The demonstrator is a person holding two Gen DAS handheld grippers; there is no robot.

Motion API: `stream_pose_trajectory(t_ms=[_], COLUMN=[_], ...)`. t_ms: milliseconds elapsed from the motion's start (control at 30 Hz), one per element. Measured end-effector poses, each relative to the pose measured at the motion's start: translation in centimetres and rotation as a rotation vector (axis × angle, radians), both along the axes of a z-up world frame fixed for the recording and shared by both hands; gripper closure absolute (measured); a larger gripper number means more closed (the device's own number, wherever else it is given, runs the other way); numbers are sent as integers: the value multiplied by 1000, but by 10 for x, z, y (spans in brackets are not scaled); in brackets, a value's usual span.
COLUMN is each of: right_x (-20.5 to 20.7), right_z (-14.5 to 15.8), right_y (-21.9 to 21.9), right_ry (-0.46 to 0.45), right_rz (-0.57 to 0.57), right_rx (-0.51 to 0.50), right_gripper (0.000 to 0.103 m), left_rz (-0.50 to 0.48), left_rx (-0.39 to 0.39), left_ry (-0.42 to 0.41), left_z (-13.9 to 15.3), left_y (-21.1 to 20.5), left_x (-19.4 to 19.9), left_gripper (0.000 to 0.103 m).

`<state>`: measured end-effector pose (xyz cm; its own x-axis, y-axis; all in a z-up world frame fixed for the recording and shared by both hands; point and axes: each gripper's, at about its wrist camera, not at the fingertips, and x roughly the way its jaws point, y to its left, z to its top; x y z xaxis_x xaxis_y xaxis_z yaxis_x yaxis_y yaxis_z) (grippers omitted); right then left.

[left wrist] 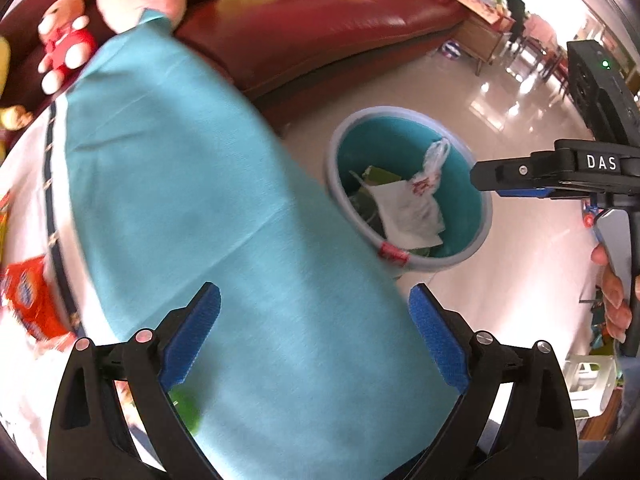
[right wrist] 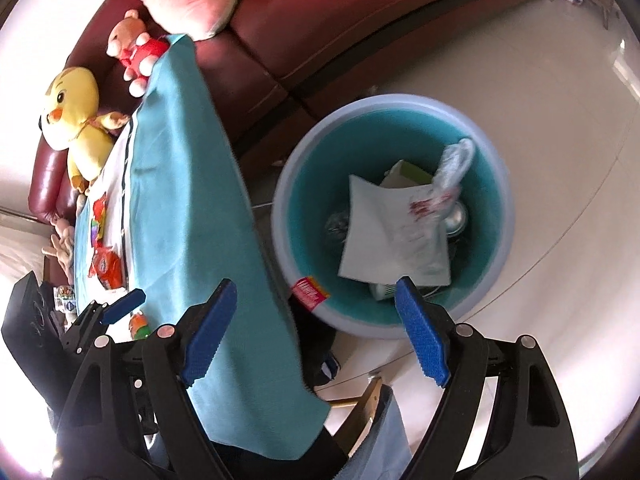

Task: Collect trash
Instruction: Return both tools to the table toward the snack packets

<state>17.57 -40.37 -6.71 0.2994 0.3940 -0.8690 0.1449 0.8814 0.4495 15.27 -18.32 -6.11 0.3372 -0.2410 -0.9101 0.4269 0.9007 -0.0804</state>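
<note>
A round bin (left wrist: 478,236) (right wrist: 502,248) with a grey rim and teal inside stands on the floor beside the table. It holds a white plastic bag (left wrist: 412,208) (right wrist: 394,232), a green carton (right wrist: 412,172) and other scraps. A red wrapper (left wrist: 394,255) (right wrist: 309,291) lies on its rim. My left gripper (left wrist: 314,334) is open and empty over the teal tablecloth (left wrist: 192,200). My right gripper (right wrist: 316,330) is open and empty above the bin's near rim; it also shows at the right of the left wrist view (left wrist: 504,182). An orange snack packet (left wrist: 30,300) (right wrist: 106,268) lies on the table.
A dark red sofa (left wrist: 320,28) (right wrist: 320,20) with plush toys, a yellow chick (right wrist: 76,120) and a red bear (left wrist: 64,40) (right wrist: 136,50), runs behind the table. More small packets (right wrist: 98,216) lie on the table. Glossy tiled floor (right wrist: 560,120) surrounds the bin.
</note>
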Motion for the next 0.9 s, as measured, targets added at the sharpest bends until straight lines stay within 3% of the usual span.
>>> stream_pose_trajectory(t_ms=[467,567,900], right_x=[-11,-10,-8], right_z=[20,24,30], right_y=[117,145,251], right_ry=[2,-1,21], right_rz=[152,185,343], right_rx=[-53,-68,-98], right_gripper=[26,20,20], left_rz=[171,212,372], left_rx=[-46,-46,-16], left_ry=[-35,-40,-66], left_z=[9,11,16], left_y=[128,159,273], left_x=[-36,-43,-76], left_gripper=[6,6,6])
